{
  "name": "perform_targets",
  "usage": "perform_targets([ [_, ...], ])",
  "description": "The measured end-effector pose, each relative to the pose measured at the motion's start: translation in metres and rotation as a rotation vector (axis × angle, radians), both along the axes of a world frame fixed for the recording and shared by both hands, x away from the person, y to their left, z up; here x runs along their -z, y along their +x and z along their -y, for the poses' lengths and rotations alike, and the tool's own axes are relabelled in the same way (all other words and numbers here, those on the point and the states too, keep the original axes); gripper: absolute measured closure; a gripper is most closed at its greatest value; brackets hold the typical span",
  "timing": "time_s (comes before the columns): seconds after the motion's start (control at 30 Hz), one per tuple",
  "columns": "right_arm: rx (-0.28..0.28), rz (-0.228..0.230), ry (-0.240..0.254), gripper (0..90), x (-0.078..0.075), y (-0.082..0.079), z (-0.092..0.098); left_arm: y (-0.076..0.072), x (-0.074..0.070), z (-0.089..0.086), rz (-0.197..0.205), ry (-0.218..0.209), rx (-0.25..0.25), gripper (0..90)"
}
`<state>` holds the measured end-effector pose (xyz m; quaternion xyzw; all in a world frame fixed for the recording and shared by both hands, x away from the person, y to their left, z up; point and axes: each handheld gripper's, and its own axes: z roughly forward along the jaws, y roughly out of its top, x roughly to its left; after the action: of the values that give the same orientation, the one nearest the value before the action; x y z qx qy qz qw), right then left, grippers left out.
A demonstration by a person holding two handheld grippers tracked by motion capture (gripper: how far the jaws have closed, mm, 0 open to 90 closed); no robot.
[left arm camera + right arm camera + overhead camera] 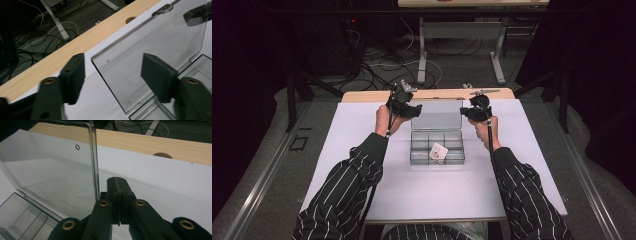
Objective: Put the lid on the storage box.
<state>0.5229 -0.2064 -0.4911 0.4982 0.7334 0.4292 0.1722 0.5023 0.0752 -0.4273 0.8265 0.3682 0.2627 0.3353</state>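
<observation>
On the white table (pixel 362 150), your compartment box (pixel 437 147) sits centre, lid (pixel 436 115) raised at twelve o'clock; left gripper (pixel 414 109) gapes beside it, right gripper (pixel 464 114) pinched empty—probably closing comes next.

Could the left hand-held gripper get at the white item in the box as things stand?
Probably yes. The box has its lid standing open, so the white item lies uncovered, and the left hand-held gripper, jaws open, is just beside the lid.
</observation>
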Motion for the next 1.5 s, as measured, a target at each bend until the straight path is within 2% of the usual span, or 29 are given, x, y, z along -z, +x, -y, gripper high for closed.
perform_targets([
  [0.07, 0.001, 0.000, -0.004, 90.0, 0.000, 0.000, 0.000, 0.003, -0.002, -0.001, 0.006, -0.004, -0.001, 47.6],
  [0.1, 0.002, -0.001, -0.003, 90.0, 0.000, 0.000, 0.000, 0.005, -0.004, -0.003, 0.007, 0.019, 0.012, 50.1],
  [0.13, 0.004, -0.010, 0.001, 90.0, 0.000, -0.001, 0.000, 0.005, -0.003, -0.003, -0.004, 0.004, 0.008, 52.0],
  [0.2, 0.004, -0.012, 0.002, 90.0, 0.000, -0.001, 0.000, 0.007, -0.003, -0.004, 0.003, 0.020, 0.026, 58.2],
  [0.23, -0.001, -0.007, -0.001, 90.0, 0.000, -0.001, 0.000, 0.006, -0.002, -0.004, -0.016, 0.010, 0.029, 60.4],
  [0.3, -0.004, -0.004, -0.001, 90.0, 0.000, -0.001, -0.001, 0.006, -0.002, -0.004, -0.016, -0.006, 0.042, 64.6],
  [0.37, -0.003, -0.007, -0.003, 90.0, -0.001, -0.001, -0.001, 0.004, -0.003, -0.004, -0.011, 0.007, 0.045, 66.6],
  [0.4, -0.002, -0.009, -0.012, 90.0, -0.001, -0.002, -0.001, 0.003, -0.002, -0.004, -0.015, -0.009, 0.040, 68.3],
  [0.47, -0.009, -0.013, -0.014, 90.0, -0.002, -0.002, -0.001, 0.003, -0.004, -0.006, -0.010, 0.009, 0.061, 70.1],
  [0.5, -0.014, -0.009, -0.023, 90.0, -0.003, -0.003, -0.001, 0.002, -0.003, -0.006, -0.011, -0.005, 0.057, 70.4],
  [0.57, -0.027, -0.009, -0.044, 90.0, -0.005, -0.004, 0.000, 0.000, -0.006, -0.008, -0.015, 0.021, 0.075, 71.2],
  [0.73, -0.037, -0.004, -0.074, 87.0, -0.018, -0.011, 0.004, -0.003, -0.006, -0.009, -0.015, 0.009, 0.089, 72.2],
  [0.87, -0.061, -0.005, -0.096, 77.8, -0.029, -0.019, 0.009, -0.004, -0.007, -0.010, -0.015, 0.016, 0.100, 72.5],
  [0.9, -0.073, -0.003, -0.101, 75.0, -0.032, -0.021, 0.011, -0.005, -0.007, -0.010, -0.023, 0.005, 0.094, 72.6],
  [1.0, -0.092, -0.003, -0.110, 65.4, -0.041, -0.025, 0.017, -0.006, -0.008, -0.011, -0.014, 0.022, 0.107, 72.9],
  [1.1, -0.127, -0.002, -0.109, 62.2, -0.049, -0.028, 0.020, -0.007, -0.008, -0.012, -0.020, 0.014, 0.111, 73.0],
  [1.3, -0.170, 0.008, -0.126, 63.6, -0.062, -0.031, 0.009, -0.010, -0.009, -0.013, -0.030, 0.011, 0.125, 73.1],
  [1.5, -0.194, 0.012, -0.122, 71.6, -0.064, -0.031, -0.001, -0.015, -0.010, -0.015, -0.035, 0.002, 0.137, 73.3],
])
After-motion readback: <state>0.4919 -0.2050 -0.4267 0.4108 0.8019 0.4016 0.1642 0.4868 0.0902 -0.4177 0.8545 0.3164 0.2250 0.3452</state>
